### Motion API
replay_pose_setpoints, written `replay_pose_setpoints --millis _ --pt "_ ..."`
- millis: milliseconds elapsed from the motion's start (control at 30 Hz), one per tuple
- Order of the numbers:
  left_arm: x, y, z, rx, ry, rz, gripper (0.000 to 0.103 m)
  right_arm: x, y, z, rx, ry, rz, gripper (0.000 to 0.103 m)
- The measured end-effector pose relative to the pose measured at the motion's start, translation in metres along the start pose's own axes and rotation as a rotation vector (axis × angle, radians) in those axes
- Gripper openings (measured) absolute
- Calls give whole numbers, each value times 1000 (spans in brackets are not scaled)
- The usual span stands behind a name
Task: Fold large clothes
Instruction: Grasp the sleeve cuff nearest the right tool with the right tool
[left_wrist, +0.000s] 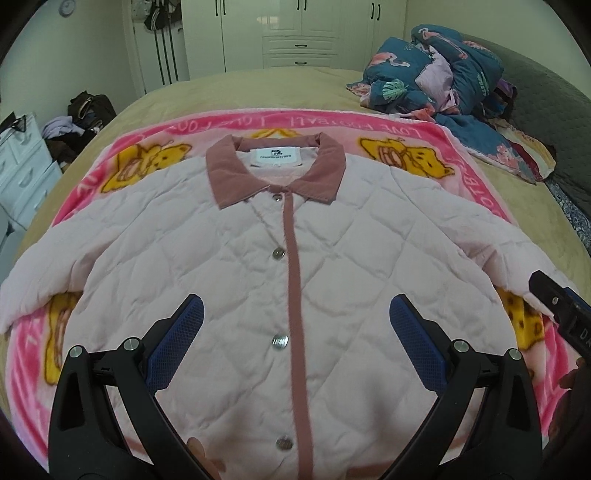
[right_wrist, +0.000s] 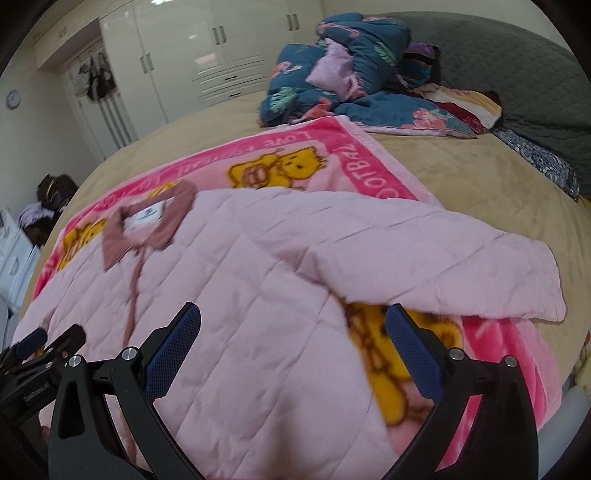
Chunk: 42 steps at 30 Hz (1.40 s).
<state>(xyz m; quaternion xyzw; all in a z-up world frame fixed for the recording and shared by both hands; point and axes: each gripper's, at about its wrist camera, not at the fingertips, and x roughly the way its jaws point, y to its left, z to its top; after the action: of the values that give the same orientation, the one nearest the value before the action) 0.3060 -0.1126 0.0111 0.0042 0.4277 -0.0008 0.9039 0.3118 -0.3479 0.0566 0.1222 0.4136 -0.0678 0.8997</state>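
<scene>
Claws (left_wrist: 295, 332) (right_wrist: 293, 338) both hovering spread wide, gripping nothing, above pink quilted jacket (left_wrist: 258, 277) lying flat, buttoned, on pink blanket (left_wrist: 480, 177) reading "LOVE FOOTBALL"; tan bed (left_wrist: 258, 88) beneath, white wardrobe (left_wrist: 299, 33) standing beyond.

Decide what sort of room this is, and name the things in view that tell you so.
Most likely a bedroom at home: a wide bed with a tan cover, tall white wardrobe doors behind it, and a bundled blue flowered quilt lying near the grey padded headboard.
</scene>
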Motion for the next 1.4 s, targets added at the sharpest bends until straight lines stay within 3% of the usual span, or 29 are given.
replay_pose_setpoints --millis 433,567,767,1100,1400 --pt "50 -38 18 42 51 0 95 49 -134 -3 365 27 -113 99" --pt "58 -49 22 59 55 13 95 58 -165 -14 492 63 -89 99" --pt "65 -57 27 66 61 12 95 68 -196 -27 652 83 -121 99" --pt "77 -63 33 75 69 24 95 75 -242 -32 827 28 -150 99" --pt "77 -59 38 91 65 34 95 76 -275 -31 967 -104 -130 99"
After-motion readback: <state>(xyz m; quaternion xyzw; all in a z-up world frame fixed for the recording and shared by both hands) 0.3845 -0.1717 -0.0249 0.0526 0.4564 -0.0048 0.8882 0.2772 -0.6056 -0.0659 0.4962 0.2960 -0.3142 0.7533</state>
